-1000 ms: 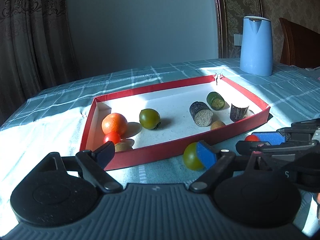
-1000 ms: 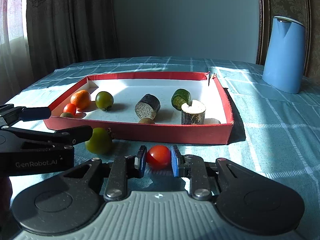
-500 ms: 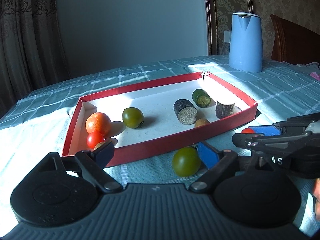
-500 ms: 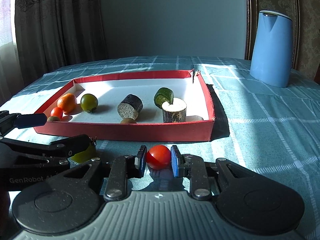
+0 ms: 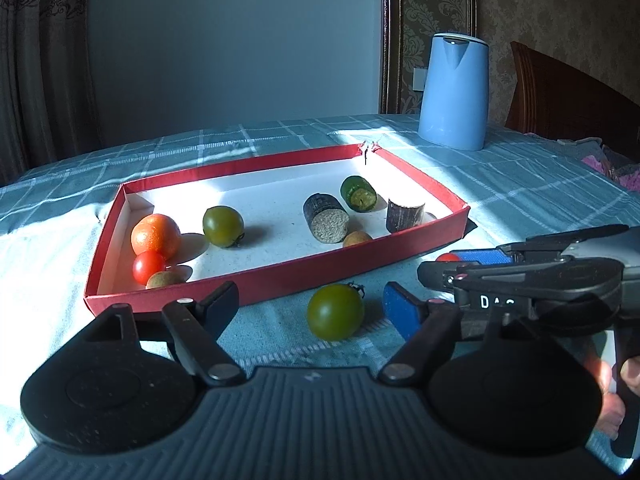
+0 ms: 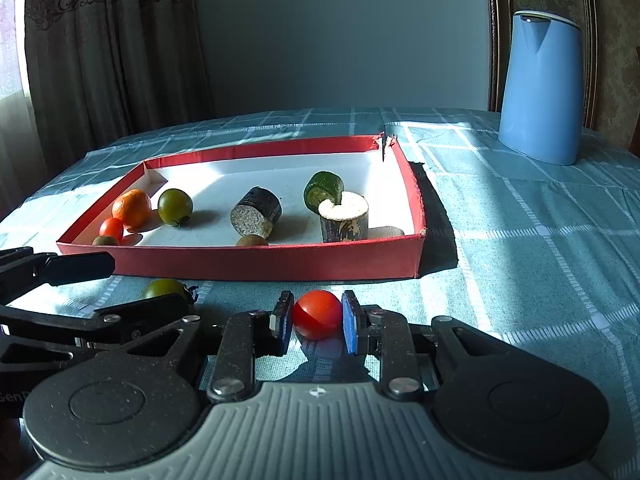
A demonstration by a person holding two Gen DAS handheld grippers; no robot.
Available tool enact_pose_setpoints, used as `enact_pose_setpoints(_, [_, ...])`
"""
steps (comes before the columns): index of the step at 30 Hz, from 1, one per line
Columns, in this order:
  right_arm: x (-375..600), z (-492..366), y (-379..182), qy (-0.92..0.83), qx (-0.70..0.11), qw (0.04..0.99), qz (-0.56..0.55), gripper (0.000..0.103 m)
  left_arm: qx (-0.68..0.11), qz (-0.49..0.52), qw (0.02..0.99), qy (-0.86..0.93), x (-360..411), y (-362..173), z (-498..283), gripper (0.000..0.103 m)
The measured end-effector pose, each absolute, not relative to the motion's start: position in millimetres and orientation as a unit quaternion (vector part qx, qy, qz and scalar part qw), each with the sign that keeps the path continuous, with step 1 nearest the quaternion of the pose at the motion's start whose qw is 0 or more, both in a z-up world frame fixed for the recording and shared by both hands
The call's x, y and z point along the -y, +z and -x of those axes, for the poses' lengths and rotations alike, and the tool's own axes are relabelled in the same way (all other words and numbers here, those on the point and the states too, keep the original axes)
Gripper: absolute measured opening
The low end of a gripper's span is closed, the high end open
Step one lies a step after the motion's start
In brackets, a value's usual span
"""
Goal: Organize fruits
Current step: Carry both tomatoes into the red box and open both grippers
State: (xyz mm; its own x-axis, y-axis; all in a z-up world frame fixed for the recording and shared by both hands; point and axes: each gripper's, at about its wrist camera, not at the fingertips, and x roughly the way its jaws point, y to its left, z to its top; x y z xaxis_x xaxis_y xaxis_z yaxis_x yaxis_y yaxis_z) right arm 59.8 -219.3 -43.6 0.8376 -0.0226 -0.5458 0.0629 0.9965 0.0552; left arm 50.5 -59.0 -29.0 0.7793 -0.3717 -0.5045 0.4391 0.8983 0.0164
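The right gripper (image 6: 317, 316) is closed on a red tomato (image 6: 317, 314); both blue pads touch its sides, and it is just in front of the near wall of the red tray (image 6: 260, 264). I cannot tell if the tomato rests on the cloth or is a bit above it.

The left gripper (image 5: 310, 304) is wide open, w/ nothing between the fingers (image 5: 402, 314). A green tomato (image 5: 335, 311) lies on the checked tablecloth (image 5: 520, 192) between them, nearer to the blue pad on the right side, not touching it. It is also outside the tray, near the front wall.

Inside the tray, on the white floor, left end: a small brown fruit (image 5: 164, 279) at the front corner, a small red tomato (image 5: 149, 266) touching it from behind, then an orange (image 5: 156, 237). A second green tomato (image 5: 223, 226) is beside the orange, a bit apart. Right half: another small brown fruit (image 5: 357, 239) close to the front wall, a dark cylinder piece (image 5: 326, 224) lying on its side w/ the grainy cut face to the front, a brown stump piece (image 5: 405, 214) standing upright, and a green cucumber piece (image 5: 358, 193) behind, tilted. In the right wrist view a pale thing shows by the stump near the wall; too hidden to tell what it is.

Far behind, well apart from the tray, a blue kettle (image 5: 454, 92) stands on the table. Curtains (image 6: 112, 48) hang at the left.
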Motion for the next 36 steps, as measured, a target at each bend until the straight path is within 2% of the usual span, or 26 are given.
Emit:
enact_pose_setpoints(1, [220,-60,-44,-0.023,-0.283,0.958,-0.037,0.025,-0.259,-0.069,0.938,-0.219,61,-30,-52,0.074])
enact_pose_setpoints(2, [220,-60,-44,-0.023,-0.283,0.958,-0.038,0.025,-0.267,-0.072,0.935,-0.221,63,-32,-54,0.063])
enact_pose_setpoints(4, [221,-60,-44,-0.024,-0.283,0.958,-0.04,0.025,-0.288,-0.07,0.928,-0.224,63,-36,-60,0.05])
enact_pose_setpoints(5, [221,-60,-44,-0.024,-0.283,0.958,-0.04,0.025,-0.297,-0.065,0.926,-0.226,63,-38,-63,0.039])
enact_pose_setpoints(10, [220,-60,-44,-0.024,-0.284,0.958,-0.037,0.025,-0.301,-0.056,0.925,-0.223,62,-39,-67,0.029])
enact_pose_setpoints(15, [219,-58,-44,-0.026,-0.278,0.96,-0.033,0.025,-0.288,-0.079,0.934,-0.199,66,-38,-62,0.029])
enact_pose_setpoints(25, [200,-59,-14,-0.011,-0.228,0.974,0.006,0.025,-0.212,-0.12,0.957,-0.156,60,-12,-49,0.029])
enact_pose_setpoints(36, [167,-128,-20,0.012,-0.251,0.967,0.038,0.025,-0.234,-0.071,0.966,-0.08,24,-14,-109,0.029])
